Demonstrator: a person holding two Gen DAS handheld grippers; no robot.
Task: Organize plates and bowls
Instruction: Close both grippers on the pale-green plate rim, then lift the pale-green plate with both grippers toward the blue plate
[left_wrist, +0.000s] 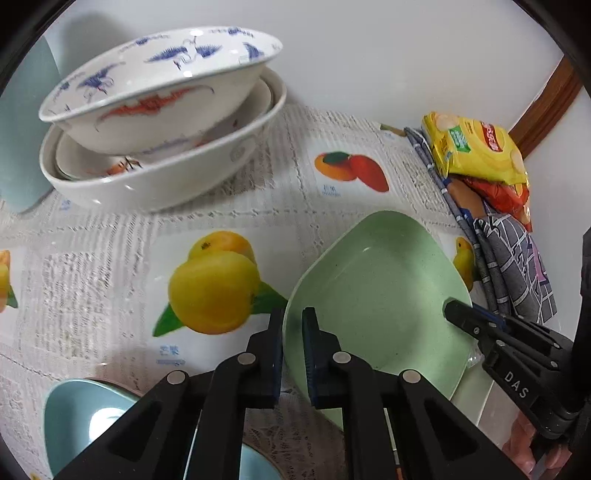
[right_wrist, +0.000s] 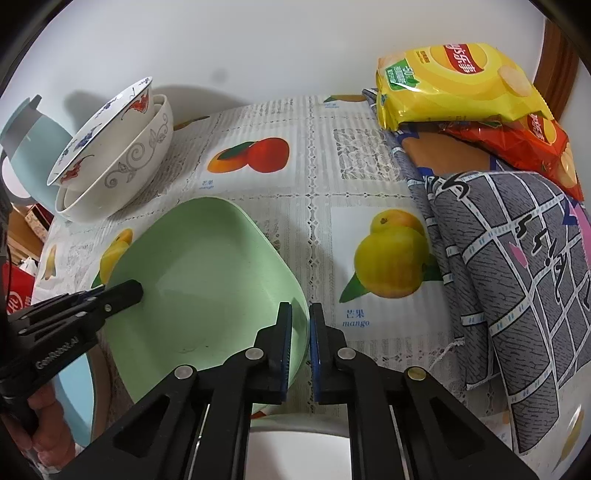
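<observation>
In the left wrist view, the left gripper (left_wrist: 292, 321) is clenched on the near-left rim of the green plate (left_wrist: 380, 295), a smooth, matte, rounded-square dish lying near the table's front edge, right of centre. The rim is thin and slick, so it could slip from the pads if the plate is lifted unevenly. Toward the far left corner stand the stacked porcelain bowls (left_wrist: 162, 122), glossy and painted, the top one tilted; a knock could topple it. A pale blue dish (left_wrist: 81, 417) lies at the near left. In the right wrist view, the right gripper (right_wrist: 300, 325) grasps the plate's opposite rim, one pad inside, one outside. The lacy, textured tablecloth (right_wrist: 321, 206) could snag the plate's underside. Crinkly snack bags (right_wrist: 454, 77) rest on folded patterned cloth (right_wrist: 517, 266) along the right edge.
</observation>
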